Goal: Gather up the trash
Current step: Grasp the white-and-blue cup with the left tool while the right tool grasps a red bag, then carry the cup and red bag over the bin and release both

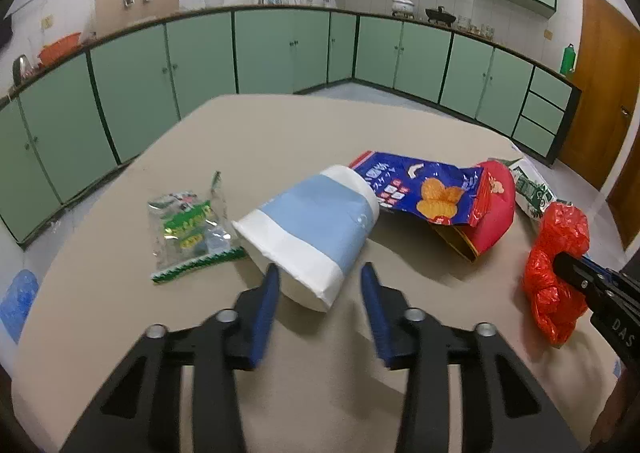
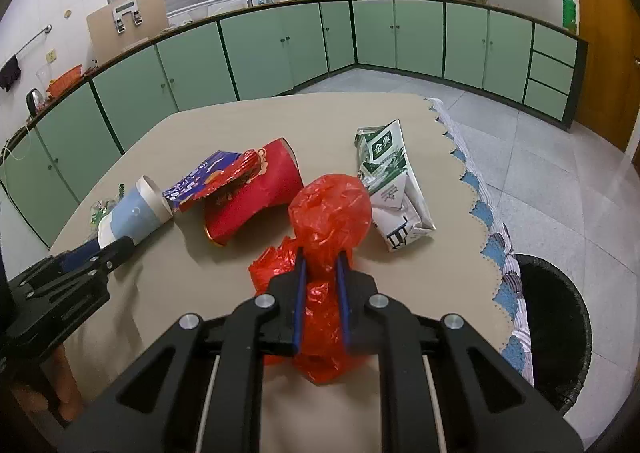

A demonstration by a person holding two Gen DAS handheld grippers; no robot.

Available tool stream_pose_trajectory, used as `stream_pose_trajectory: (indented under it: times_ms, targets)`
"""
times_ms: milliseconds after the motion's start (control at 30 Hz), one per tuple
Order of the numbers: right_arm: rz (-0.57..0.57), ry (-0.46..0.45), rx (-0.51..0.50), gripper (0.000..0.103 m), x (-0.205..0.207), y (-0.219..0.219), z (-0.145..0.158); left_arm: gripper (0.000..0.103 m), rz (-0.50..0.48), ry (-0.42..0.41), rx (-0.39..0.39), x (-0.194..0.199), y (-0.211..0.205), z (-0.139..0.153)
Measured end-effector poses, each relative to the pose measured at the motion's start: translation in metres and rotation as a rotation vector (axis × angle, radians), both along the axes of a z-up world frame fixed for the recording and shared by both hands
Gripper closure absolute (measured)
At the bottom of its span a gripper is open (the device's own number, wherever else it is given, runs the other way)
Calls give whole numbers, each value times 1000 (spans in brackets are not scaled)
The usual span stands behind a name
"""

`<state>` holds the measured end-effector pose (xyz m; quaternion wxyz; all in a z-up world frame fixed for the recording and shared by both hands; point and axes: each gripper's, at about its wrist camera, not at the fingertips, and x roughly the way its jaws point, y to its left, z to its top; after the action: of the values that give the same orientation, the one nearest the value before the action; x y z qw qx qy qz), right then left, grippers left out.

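A blue and white paper cup lies on its side on the tan table, its squashed rim towards me. My left gripper stands around that rim. The left pad touches the cup and a small gap shows at the right pad. My right gripper is shut on a crumpled red plastic bag, which bulges above and below the pads. More trash lies beyond: a blue chip bag, a red paper cup, a flattened green and white milk carton and a clear green wrapper.
A black waste bin stands on the floor by the table's right edge, which has a scalloped blue trim. Green kitchen cabinets run round the back of the room. A wooden door is at the far right.
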<state>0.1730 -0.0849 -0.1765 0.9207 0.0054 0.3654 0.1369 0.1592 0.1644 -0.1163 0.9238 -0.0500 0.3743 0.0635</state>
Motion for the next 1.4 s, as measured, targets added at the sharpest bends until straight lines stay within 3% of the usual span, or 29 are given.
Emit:
stream_pose_trajectory:
  times_ms: [100, 233, 433, 800, 1400]
  targets:
    - [8, -6, -12, 90, -1, 1, 0, 83, -1, 21, -17, 4, -1, -4]
    - [13, -11, -18, 90, -1, 5, 0, 86, 2, 17, -19, 2, -1, -4]
    - [13, -22, -30, 90, -3, 3, 1, 98, -2, -31, 19, -5, -8, 6]
    - [2, -78, -17, 90, -14, -7, 20, 99, -10, -85, 13, -16, -15, 28]
    - [-70, -152, 8, 90, -42, -61, 61, 99, -174, -158, 5, -24, -85, 66]
